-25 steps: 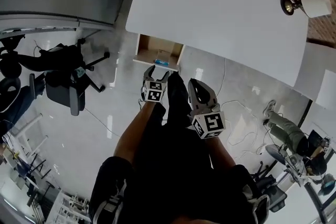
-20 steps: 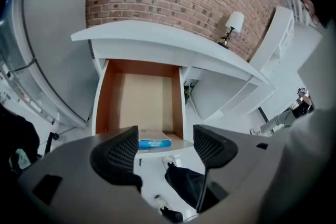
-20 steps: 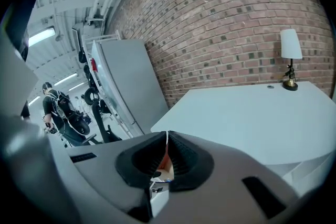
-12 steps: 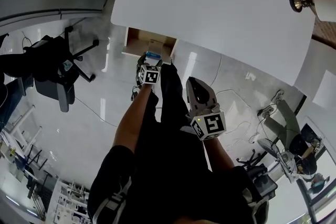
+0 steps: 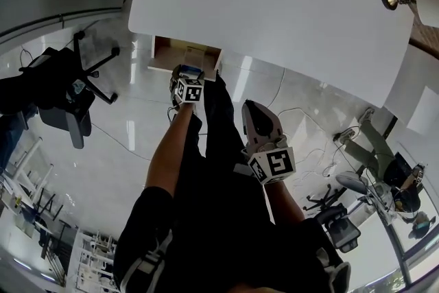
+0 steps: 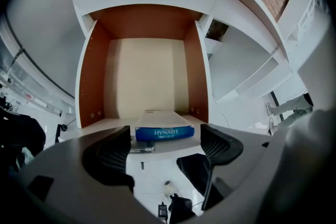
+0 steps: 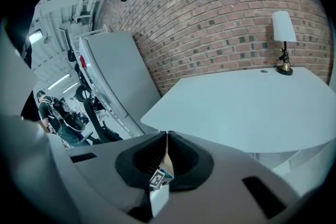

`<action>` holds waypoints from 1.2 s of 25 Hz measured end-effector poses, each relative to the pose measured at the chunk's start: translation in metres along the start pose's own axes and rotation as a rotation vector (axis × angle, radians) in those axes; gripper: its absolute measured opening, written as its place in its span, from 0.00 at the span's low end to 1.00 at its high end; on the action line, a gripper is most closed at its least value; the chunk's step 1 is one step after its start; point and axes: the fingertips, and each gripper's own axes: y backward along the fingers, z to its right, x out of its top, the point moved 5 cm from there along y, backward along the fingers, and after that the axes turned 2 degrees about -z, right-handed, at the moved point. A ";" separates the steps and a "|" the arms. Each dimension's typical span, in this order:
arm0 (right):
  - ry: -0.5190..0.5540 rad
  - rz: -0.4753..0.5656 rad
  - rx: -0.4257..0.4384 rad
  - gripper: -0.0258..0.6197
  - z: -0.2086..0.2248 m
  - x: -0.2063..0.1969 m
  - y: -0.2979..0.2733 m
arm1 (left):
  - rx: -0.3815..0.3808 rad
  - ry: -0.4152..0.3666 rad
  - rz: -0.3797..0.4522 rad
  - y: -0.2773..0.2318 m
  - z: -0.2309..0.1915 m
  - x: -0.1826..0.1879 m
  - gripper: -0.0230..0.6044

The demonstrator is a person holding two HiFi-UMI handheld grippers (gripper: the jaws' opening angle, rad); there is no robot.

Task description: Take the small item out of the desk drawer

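Under the white desk the drawer stands pulled out, brown inside with a pale bottom. A small blue-and-white box lies flat at the drawer's front edge; in the head view the box shows just past my left gripper. My left gripper faces it with jaws opening wide. The box sits ahead between the fingers and neither pad touches it. My right gripper hangs back over the person's legs, and in its own view the right gripper is shut with nothing held.
A black office chair stands on the glossy floor to the left. Cables trail on the floor to the right of the drawer. A lamp stands at the desk's far corner by the brick wall.
My left gripper has reached forward up to the drawer front and the box, and its jaws have spread. The right gripper has stayed back, shut.
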 end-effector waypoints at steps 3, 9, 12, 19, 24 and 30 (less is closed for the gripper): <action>-0.006 -0.006 -0.002 0.09 0.007 0.002 -0.002 | 0.021 -0.010 -0.028 -0.006 0.000 0.002 0.69; -0.028 -0.013 -0.020 0.09 0.022 0.005 -0.008 | 0.018 -0.013 -0.064 -0.019 0.000 0.008 0.69; -0.031 -0.014 -0.029 0.09 0.025 0.006 -0.010 | 0.004 -0.023 -0.079 -0.019 -0.001 0.012 0.69; -0.031 0.003 -0.036 0.09 0.018 0.009 -0.010 | -0.011 -0.040 -0.084 -0.016 -0.006 0.008 0.68; -0.017 0.024 -0.037 0.09 0.000 0.007 -0.001 | -0.027 -0.103 -0.010 0.009 -0.005 0.008 0.68; 0.021 0.084 -0.030 0.09 -0.046 0.007 0.033 | -0.071 -0.107 0.104 0.069 -0.005 -0.005 0.68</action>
